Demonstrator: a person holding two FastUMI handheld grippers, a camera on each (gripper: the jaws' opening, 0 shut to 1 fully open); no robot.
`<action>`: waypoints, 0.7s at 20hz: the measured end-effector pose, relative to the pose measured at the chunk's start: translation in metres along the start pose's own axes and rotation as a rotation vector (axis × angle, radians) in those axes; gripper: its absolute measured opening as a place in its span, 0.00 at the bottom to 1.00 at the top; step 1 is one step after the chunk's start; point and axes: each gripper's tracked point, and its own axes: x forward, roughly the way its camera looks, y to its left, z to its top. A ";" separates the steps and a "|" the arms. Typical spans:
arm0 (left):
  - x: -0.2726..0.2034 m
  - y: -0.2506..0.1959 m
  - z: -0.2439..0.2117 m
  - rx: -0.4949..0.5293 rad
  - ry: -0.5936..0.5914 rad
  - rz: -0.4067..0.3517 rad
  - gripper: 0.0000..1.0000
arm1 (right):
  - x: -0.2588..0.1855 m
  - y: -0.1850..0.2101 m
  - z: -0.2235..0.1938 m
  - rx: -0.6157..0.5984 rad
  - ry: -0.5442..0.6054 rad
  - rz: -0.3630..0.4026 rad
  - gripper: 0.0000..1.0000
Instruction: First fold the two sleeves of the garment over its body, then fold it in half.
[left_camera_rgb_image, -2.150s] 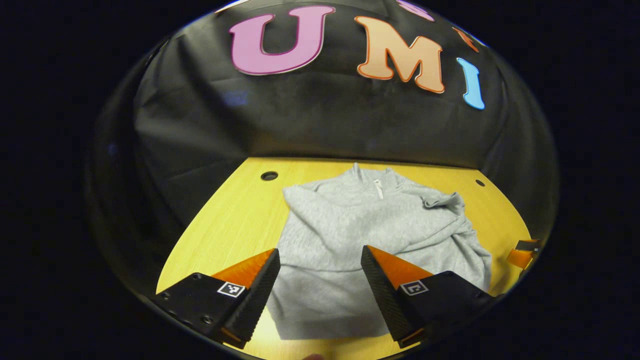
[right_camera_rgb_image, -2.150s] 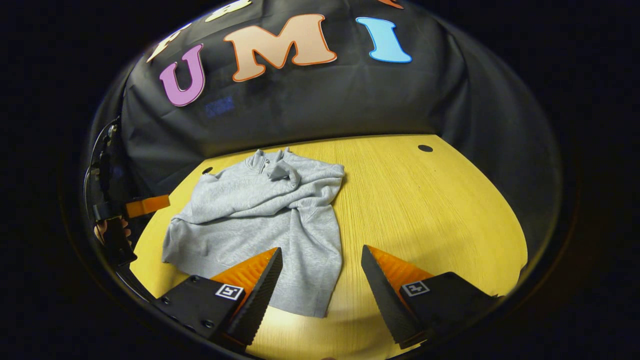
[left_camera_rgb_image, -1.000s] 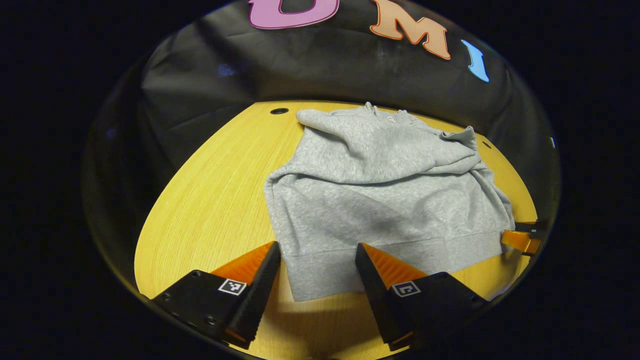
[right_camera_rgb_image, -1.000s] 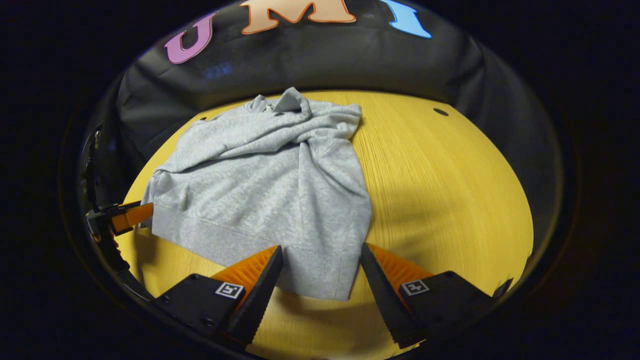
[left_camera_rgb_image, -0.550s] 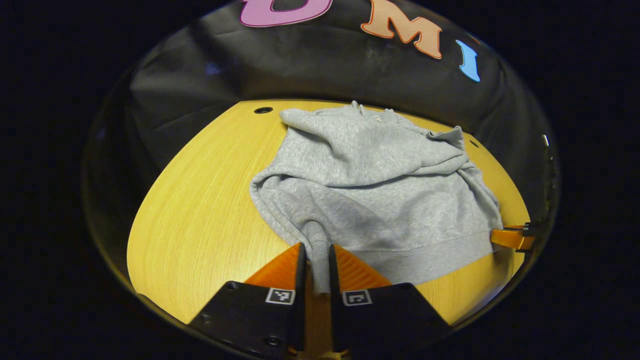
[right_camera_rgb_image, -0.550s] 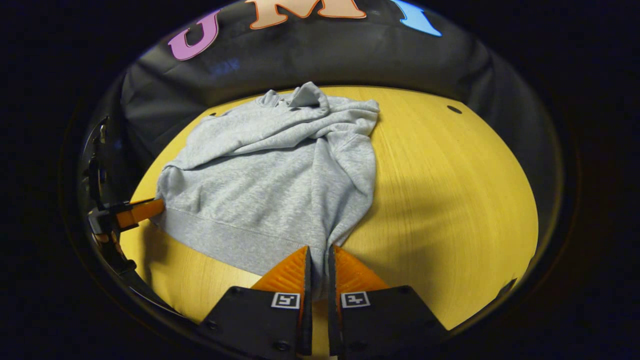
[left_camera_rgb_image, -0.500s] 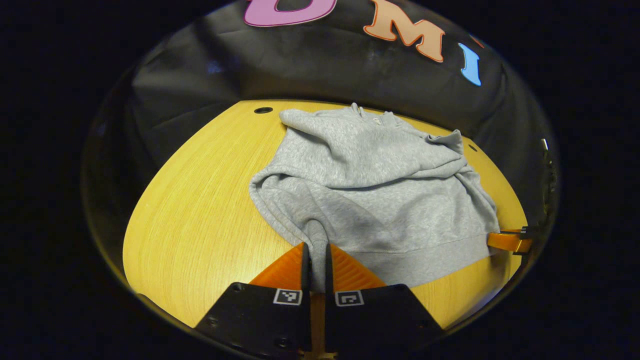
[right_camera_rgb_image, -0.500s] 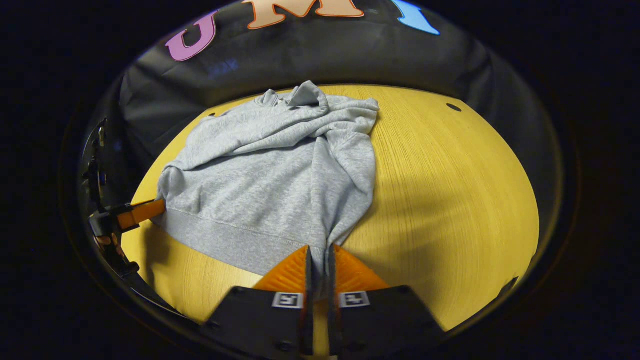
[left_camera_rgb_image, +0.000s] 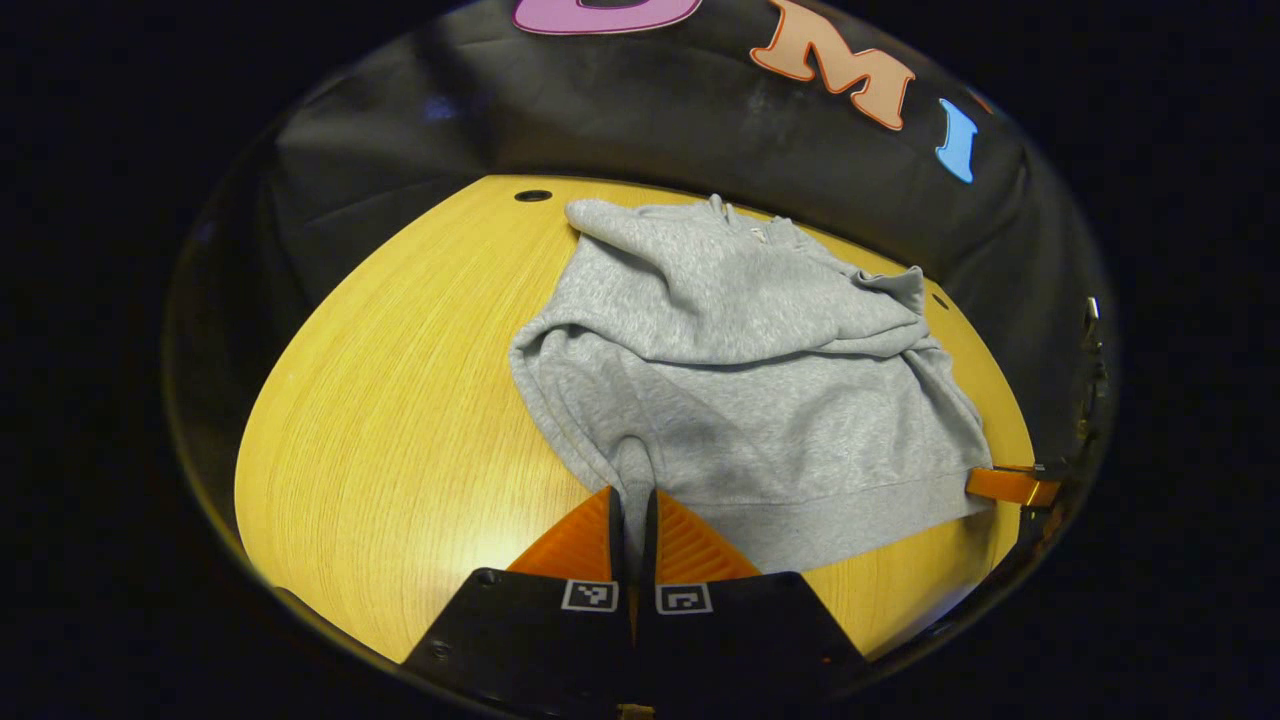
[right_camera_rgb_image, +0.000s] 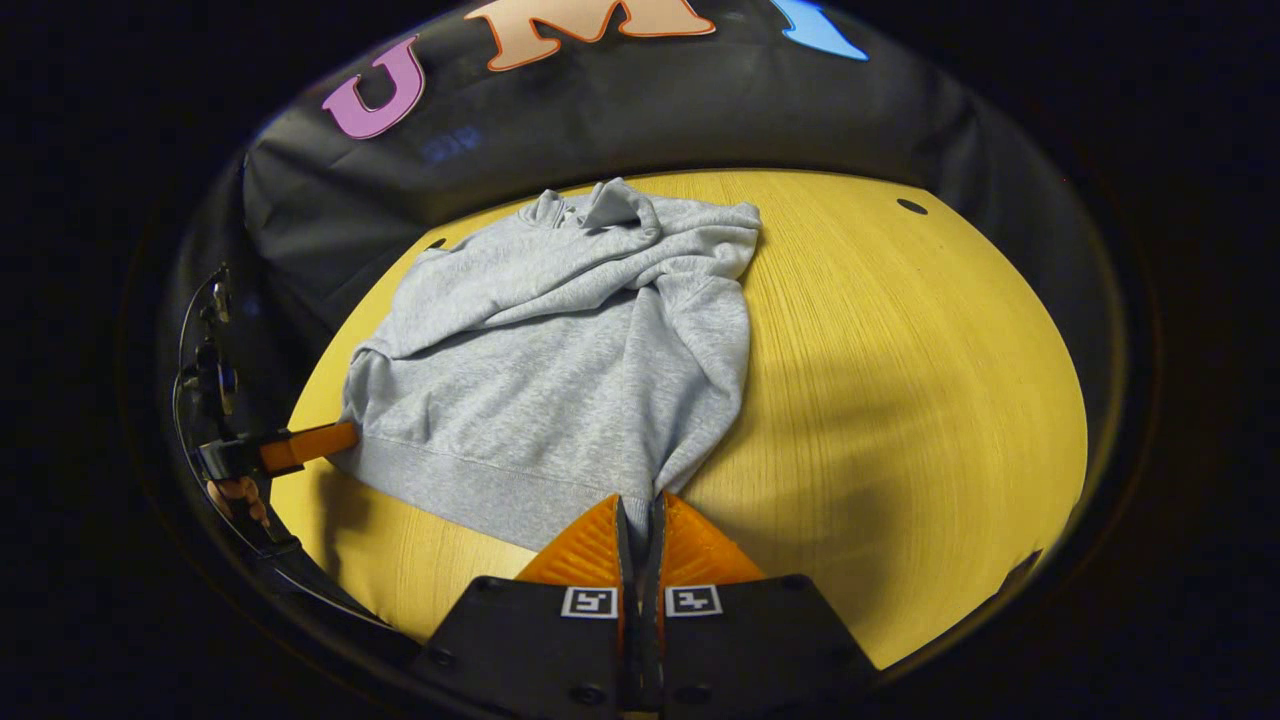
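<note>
A grey sweatshirt garment (left_camera_rgb_image: 740, 400) lies on the yellow wooden table (left_camera_rgb_image: 400, 400), collar toward the black cloth wall (left_camera_rgb_image: 640, 130) behind, both sleeves lying across its body. The left gripper (left_camera_rgb_image: 632, 497) pinches the near hem corner on the garment's left side. The right gripper (right_camera_rgb_image: 640, 505) pinches the near hem corner on its right side.

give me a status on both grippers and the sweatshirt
Left gripper shut on grey sweatshirt hem corner. Right gripper shut on opposite corner. Sleeves folded over body. Yellow wooden table.
</note>
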 end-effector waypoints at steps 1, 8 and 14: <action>0.001 0.001 0.001 -0.004 0.010 0.000 0.00 | 0.002 0.000 0.000 0.001 0.013 0.008 0.03; -0.002 -0.002 0.004 -0.014 0.062 -0.006 0.00 | 0.002 0.000 0.010 0.035 0.042 0.055 0.03; -0.018 -0.011 0.041 -0.082 0.010 -0.040 0.00 | -0.022 0.014 0.049 0.141 -0.044 0.126 0.03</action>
